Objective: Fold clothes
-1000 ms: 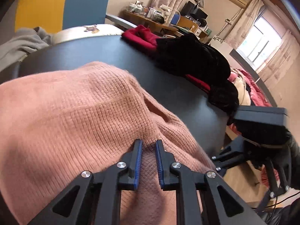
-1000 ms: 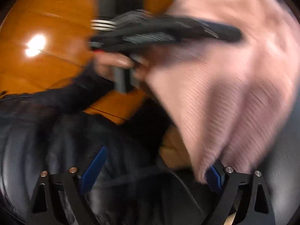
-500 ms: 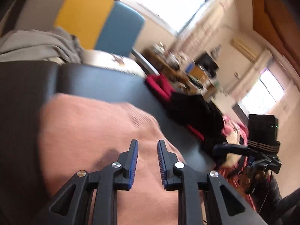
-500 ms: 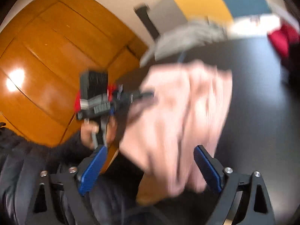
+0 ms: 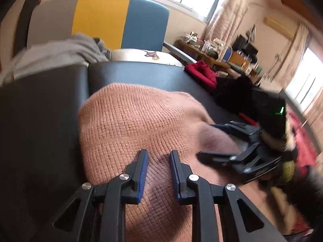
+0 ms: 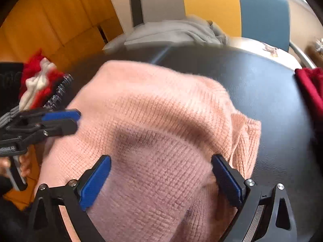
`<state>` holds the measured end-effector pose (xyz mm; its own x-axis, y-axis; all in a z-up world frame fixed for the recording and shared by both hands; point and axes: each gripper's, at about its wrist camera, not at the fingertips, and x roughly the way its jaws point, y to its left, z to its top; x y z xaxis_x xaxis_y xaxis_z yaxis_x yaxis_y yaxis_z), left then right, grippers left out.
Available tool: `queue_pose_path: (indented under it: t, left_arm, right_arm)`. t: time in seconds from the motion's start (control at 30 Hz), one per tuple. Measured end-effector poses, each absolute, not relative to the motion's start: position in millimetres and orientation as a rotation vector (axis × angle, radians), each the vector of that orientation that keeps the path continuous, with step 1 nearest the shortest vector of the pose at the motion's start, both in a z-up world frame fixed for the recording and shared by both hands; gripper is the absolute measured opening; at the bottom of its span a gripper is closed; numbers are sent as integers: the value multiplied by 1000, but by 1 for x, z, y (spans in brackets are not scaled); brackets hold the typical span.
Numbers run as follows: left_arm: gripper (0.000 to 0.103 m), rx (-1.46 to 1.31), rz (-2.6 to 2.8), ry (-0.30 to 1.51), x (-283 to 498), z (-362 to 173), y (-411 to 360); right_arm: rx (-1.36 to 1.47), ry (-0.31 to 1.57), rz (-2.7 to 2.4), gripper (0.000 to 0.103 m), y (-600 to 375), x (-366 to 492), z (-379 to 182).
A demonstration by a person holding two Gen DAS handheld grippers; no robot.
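A pink knitted sweater (image 5: 131, 121) (image 6: 161, 104) lies bunched on the black table (image 5: 50, 111) (image 6: 262, 80), its near part hanging over the front edge. My left gripper (image 5: 159, 155) (image 6: 77, 120) hovers over the sweater's left part. Its jaws stand a narrow gap apart and the knit shows through the gap, unpinched. My right gripper (image 6: 161, 159) (image 5: 214, 141) is wide open over the sweater's right part. A hump of knit rises between its blue pads (image 6: 94, 181), which do not squeeze it.
A grey garment (image 5: 60, 50) (image 6: 171, 32) lies at the table's far left, before a yellow and blue chair (image 5: 121, 20). A red garment (image 5: 201, 72) (image 6: 310, 84) and a black one (image 5: 242, 92) sit at the far right. A hand (image 6: 24, 165) grips the left handle.
The right gripper swung up from the floor side and now hangs over the sweater beside the left one. The left gripper's jaws parted slightly and it shifted across the sweater.
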<state>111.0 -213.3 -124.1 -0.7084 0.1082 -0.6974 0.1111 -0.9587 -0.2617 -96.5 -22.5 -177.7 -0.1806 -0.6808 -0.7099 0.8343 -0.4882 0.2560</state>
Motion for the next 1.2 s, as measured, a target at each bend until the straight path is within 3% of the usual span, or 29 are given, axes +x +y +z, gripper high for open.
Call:
queue_pose_path:
  t: [0.23, 0.33, 0.4, 0.5, 0.63, 0.77, 0.9, 1.0, 1.1, 1.13, 1.17, 1.2]
  left_arm:
    - [22, 1087, -2865, 608, 121, -111, -233]
    - [42, 1003, -2855, 709, 140, -99, -252]
    - [63, 980, -2836, 796, 156, -97, -274]
    - [71, 1016, -2797, 958, 167, -111, -302]
    - [73, 1075, -2764, 1279, 169, -142, -324]
    - [73, 1137, -2768, 1411, 155, -166, -319]
    - [83, 1146, -2793, 1432, 139, -178, -313]
    - [88, 1192, -2834, 1314, 129, -178, -300]
    - [87, 1231, -2840, 1224, 124, -175, -289]
    - [81, 1226, -2838, 1226, 124, -175, -288]
    - [62, 1222, -2837, 1228, 123, -175, -288]
    - [57, 1203, -2832, 1240, 126, -174, -287]
  right_arm:
    - [1012, 213, -1841, 101, -18, -104, -177]
    - [1038, 124, -1813, 101, -12, -110, -167]
    - [1074, -45, -1778, 101, -3, -114, -142]
    - [1119, -181, -1761, 103, 22, -119, -121]
    - [1217, -218, -1793, 103, 60, -128, -122]
    - [1366, -323, -1677, 103, 81, -136, -156]
    - [1396, -346, -1574, 103, 60, -136, -171]
    - [1403, -313, -1510, 103, 34, -135, -179]
    - [1393, -253, -1544, 103, 16, -132, -177]
    - [1390, -239, -1558, 103, 12, -130, -176]
    - [1379, -221, -1575, 103, 10, -127, -175]
    - [1368, -180, -1593, 100, 7, -123, -174]
